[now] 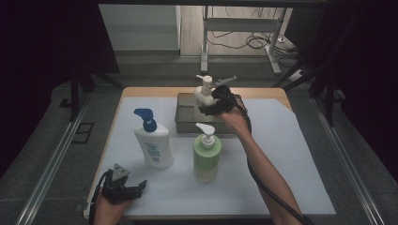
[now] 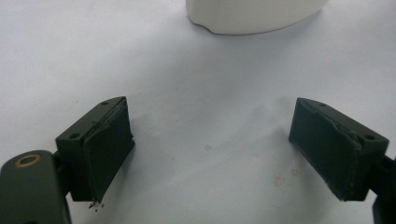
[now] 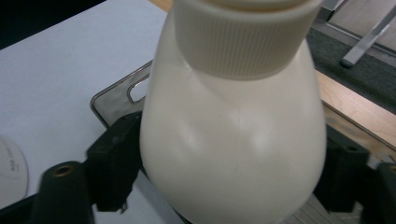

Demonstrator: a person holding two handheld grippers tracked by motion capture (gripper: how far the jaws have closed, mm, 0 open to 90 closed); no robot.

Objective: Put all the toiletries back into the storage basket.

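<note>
Cream pump bottle (image 3: 233, 140) sits clenched in your right gripper (image 1: 217, 101) over the grey tray (image 1: 184, 123), two bottles left, left gripper (image 2: 210, 149) agape.

High view overhead facing forward, left tool (image 2: 210, 154) camera near tabletop, right camera perhaps closest, sharing cream bottle (image 3: 233, 140)

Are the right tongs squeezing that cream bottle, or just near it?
Touching. In the right gripper view, both black jaws of the right tongs press against the sides of the cream bottle, with no gap on either side.
</note>
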